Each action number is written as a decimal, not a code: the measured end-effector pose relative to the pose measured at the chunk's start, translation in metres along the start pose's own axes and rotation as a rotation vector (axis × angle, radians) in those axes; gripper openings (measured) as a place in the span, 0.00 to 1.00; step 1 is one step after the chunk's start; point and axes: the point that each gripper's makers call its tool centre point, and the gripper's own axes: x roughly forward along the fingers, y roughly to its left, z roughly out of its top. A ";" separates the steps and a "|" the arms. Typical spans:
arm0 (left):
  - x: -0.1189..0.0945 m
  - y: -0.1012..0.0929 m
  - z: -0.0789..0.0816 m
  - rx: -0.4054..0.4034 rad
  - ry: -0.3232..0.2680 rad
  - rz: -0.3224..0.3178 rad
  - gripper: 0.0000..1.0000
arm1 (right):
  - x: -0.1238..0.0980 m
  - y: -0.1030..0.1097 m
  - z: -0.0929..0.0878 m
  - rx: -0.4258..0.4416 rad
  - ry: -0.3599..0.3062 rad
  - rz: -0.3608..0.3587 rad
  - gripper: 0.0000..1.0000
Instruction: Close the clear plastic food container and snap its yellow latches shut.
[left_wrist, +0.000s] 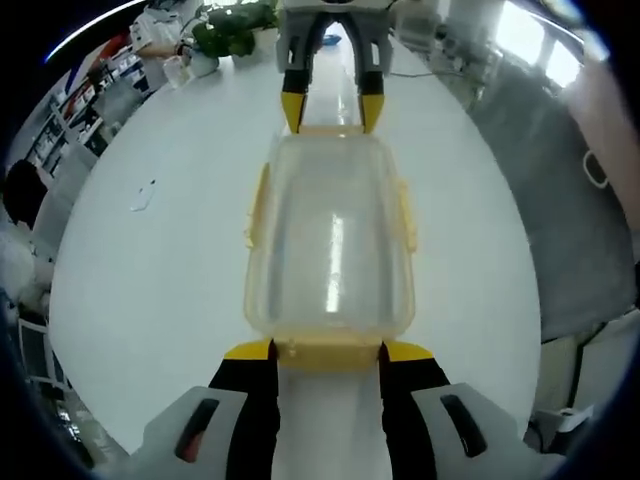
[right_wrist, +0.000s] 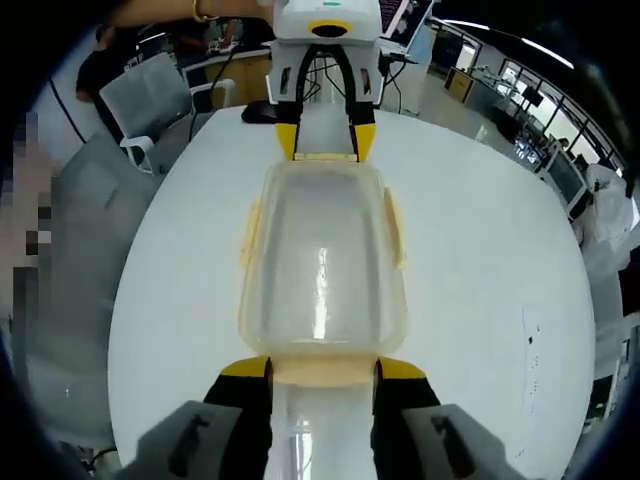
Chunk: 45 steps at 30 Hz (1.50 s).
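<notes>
— At the bottom of the left gripper view, what do we have?

— Our left gripper (left_wrist: 327, 352), its two yellow-tipped jaws set apart about as wide as the yellow end latch (left_wrist: 326, 354) of the clear plastic food container (left_wrist: 330, 245). The tips sit at either side of that latch, right against the near end of the box; whether they actually press it we cannot tell.

— And the container itself?

— It lies flat on the round white table (left_wrist: 160, 270), lid on, long axis running straight away from us. We see yellow latches along both long sides (the one on the left side (left_wrist: 257, 205) juts out a little from the wall; the right-side one (left_wrist: 406, 215) lies closer in).

— Beyond it?

— The right gripper (left_wrist: 331, 112) meets the far end, jaws likewise spread to about the width of the latch there, tips at the container's edge.

— Does the right gripper view agree?

— It mirrors it. Near the bottom the right gripper (right_wrist: 322, 370) brackets its own end latch (right_wrist: 320, 372), jaws parted and nothing clamped between them that we can make out. The container (right_wrist: 322, 265) stretches away over the table (right_wrist: 470, 250), and the left gripper (right_wrist: 325, 140) stands at the far end. Behind the table we see a grey chair (right_wrist: 150, 100) and desks with equipment.
</notes>
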 end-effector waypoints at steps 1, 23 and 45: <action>0.000 0.000 0.004 0.001 -0.001 0.000 0.36 | -0.003 0.000 -0.002 0.000 0.001 -0.001 0.36; 0.009 -0.015 0.076 0.041 -0.019 -0.011 0.36 | -0.051 0.020 -0.056 0.036 0.027 -0.025 0.36; 0.032 -0.022 0.145 0.065 -0.044 -0.005 0.36 | -0.084 0.028 -0.121 0.052 0.080 -0.024 0.36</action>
